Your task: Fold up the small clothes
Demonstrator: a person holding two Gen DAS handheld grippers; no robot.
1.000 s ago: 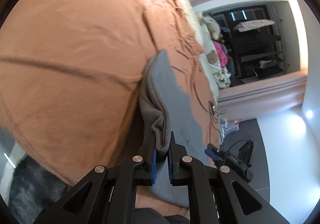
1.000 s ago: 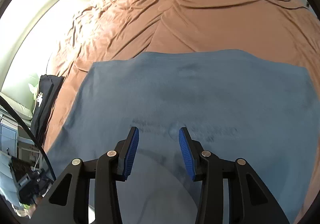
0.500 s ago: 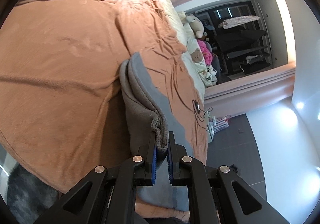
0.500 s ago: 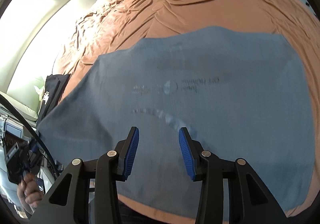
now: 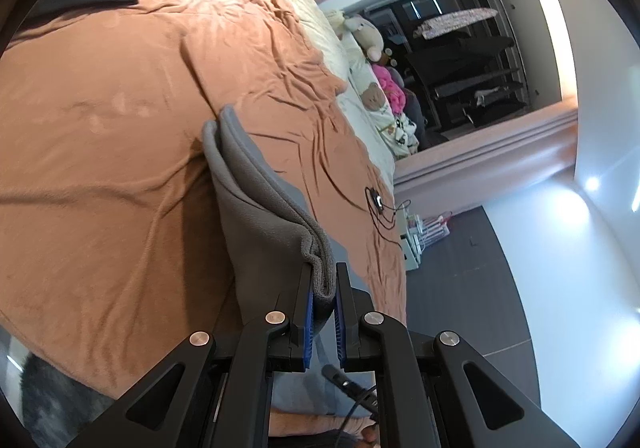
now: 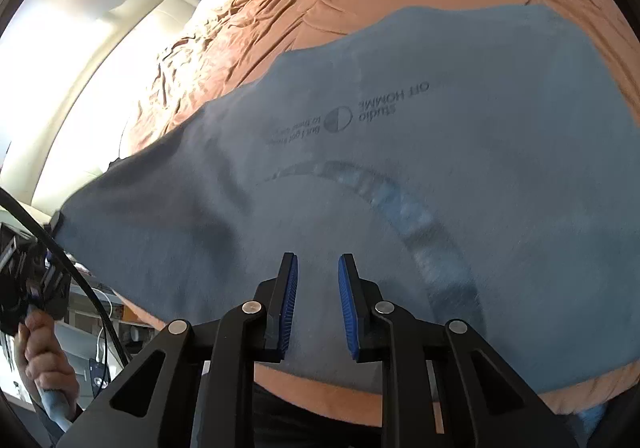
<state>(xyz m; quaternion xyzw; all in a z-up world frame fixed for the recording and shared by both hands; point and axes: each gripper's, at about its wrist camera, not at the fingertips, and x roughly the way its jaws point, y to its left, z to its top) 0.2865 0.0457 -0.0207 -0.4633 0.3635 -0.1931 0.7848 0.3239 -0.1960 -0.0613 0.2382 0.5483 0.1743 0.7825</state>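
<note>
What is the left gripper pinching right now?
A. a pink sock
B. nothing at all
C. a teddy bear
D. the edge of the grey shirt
D: in the left wrist view the left gripper has its blue pads closed on a bunched edge of the grey shirt, which is lifted off the orange blanket.

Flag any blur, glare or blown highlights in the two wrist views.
Left wrist: sharp; glare on the white wall, heavy fisheye bending. Right wrist: window side blown out; grey garment motion-smeared near the closing right gripper, printed text still legible.
</note>
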